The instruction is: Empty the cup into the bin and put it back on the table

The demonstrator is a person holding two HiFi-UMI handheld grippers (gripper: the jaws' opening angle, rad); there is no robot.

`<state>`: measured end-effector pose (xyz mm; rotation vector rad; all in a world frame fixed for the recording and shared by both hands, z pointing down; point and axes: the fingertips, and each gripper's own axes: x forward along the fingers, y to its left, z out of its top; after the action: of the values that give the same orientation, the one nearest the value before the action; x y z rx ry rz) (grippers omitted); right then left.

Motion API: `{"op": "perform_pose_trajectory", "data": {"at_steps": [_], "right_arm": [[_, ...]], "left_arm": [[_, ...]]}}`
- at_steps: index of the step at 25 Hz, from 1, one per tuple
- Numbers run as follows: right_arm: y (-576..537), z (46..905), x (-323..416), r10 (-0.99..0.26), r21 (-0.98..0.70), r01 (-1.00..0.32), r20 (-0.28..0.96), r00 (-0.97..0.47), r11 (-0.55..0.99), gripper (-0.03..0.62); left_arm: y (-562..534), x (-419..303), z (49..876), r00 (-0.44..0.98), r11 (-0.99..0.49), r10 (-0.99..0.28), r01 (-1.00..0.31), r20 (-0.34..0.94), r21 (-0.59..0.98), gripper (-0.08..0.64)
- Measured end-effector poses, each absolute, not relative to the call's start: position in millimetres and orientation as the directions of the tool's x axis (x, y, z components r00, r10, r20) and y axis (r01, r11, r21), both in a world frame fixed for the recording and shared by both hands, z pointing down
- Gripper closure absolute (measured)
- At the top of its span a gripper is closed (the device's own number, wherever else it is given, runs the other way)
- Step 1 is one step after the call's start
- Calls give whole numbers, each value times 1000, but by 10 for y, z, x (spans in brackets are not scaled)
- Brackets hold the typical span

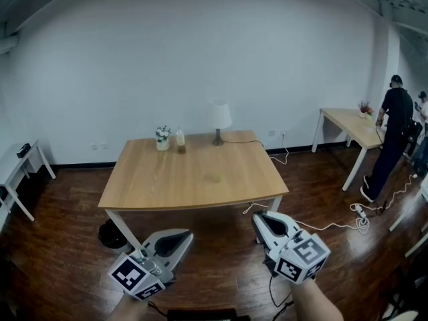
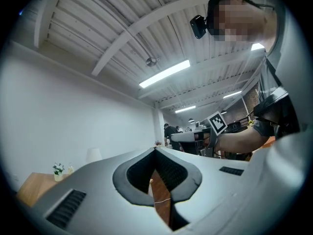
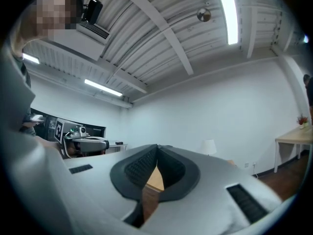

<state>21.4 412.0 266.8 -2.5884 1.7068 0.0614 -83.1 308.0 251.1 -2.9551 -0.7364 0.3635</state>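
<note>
A wooden table (image 1: 194, 179) stands in the middle of the room. A small pale object (image 1: 214, 177), too faint to tell as the cup, lies near the middle of its top. Under the table's left front corner a black bin (image 1: 112, 235) sits on the floor. Both grippers are held low in front of the table, well short of it. My left gripper (image 1: 180, 237) (image 2: 155, 153) is shut with nothing between its jaws. My right gripper (image 1: 260, 219) (image 3: 157, 150) is shut and empty too. Each shows in the other's view: the right gripper (image 2: 188, 137), the left gripper (image 3: 88, 142).
At the table's far edge stand a small flower pot (image 1: 162, 138), a bottle (image 1: 180, 141) and a lamp (image 1: 220, 122). A second table (image 1: 348, 123) with a person (image 1: 393, 136) beside it is at right. Cables (image 1: 334, 223) lie on the floor. A white desk (image 1: 20, 163) is at left.
</note>
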Motion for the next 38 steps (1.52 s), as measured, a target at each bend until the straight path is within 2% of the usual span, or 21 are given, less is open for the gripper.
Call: {"op": "perform_pose_trajectory", "data": {"at_steps": [13, 23, 25, 35, 36, 38], "right_arm": [[3780, 2745, 1147, -938, -37, -940, -50, 342, -340, 589], [3284, 2725, 1754, -924, -28, -925, -35, 380, -379, 589], [3167, 2715, 1876, -923, -29, -923, -32, 385, -384, 540], [2599, 2713, 2382, -904, -17, -904, -14, 427, -427, 534], [2554, 2726, 2428, -906, -18, -906, -10, 424, -424, 490], [2481, 2753, 2521, -908, -20, -908, -1, 418, -418, 472]], "left_arm": [[2816, 27, 2548, 885, -900, 433, 417, -173, -124, 560], [2215, 646, 2535, 873, -893, 449, 435, -191, -112, 560], [2068, 769, 2499, 868, -891, 454, 440, -202, -114, 560], [1432, 1312, 2495, 847, -878, 479, 463, -228, -122, 560], [1399, 1361, 2530, 848, -876, 483, 470, -216, -112, 560], [1354, 1458, 2595, 849, -873, 488, 480, -201, -91, 560]]}}
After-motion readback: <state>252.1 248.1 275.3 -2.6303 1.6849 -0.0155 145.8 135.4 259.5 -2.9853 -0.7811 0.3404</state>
